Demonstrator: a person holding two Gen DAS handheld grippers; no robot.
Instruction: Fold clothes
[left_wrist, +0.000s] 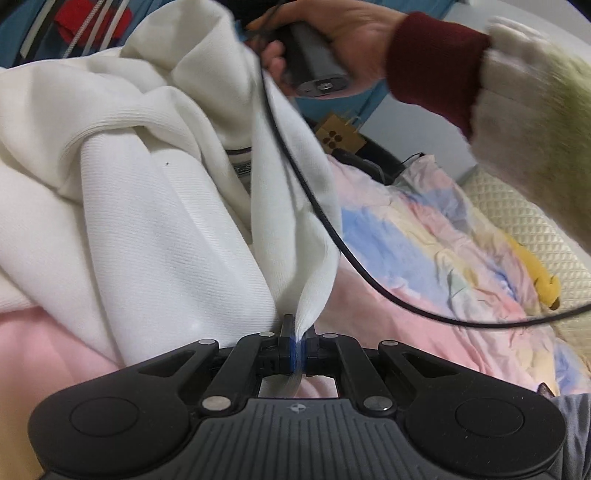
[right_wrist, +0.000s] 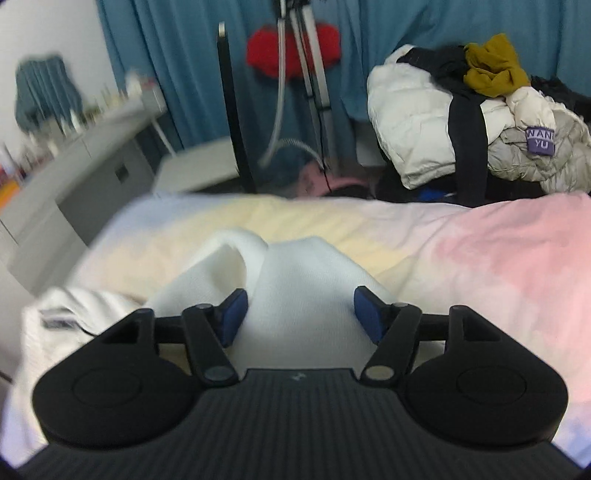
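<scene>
A white knitted garment (left_wrist: 147, 221) lies bunched on a pastel bedcover (left_wrist: 424, 251). My left gripper (left_wrist: 297, 332) is shut on a thin strip of its edge, which rises taut toward the top of the left wrist view. There a hand (left_wrist: 351, 33) with a dark red cuff holds the handle of the other gripper (left_wrist: 314, 62). In the right wrist view, my right gripper (right_wrist: 300, 314) stands open over a raised fold of the same white garment (right_wrist: 295, 273). The cloth lies between the blue pads (right_wrist: 232, 314) without being pinched.
A black cable (left_wrist: 332, 229) hangs across the garment and bedcover. A yellow soft toy (left_wrist: 543, 284) lies at the bed's right. Beyond the bed stand a tripod (right_wrist: 310, 74), a grey desk (right_wrist: 92, 162), blue curtains and a pile of pale jackets (right_wrist: 424, 122).
</scene>
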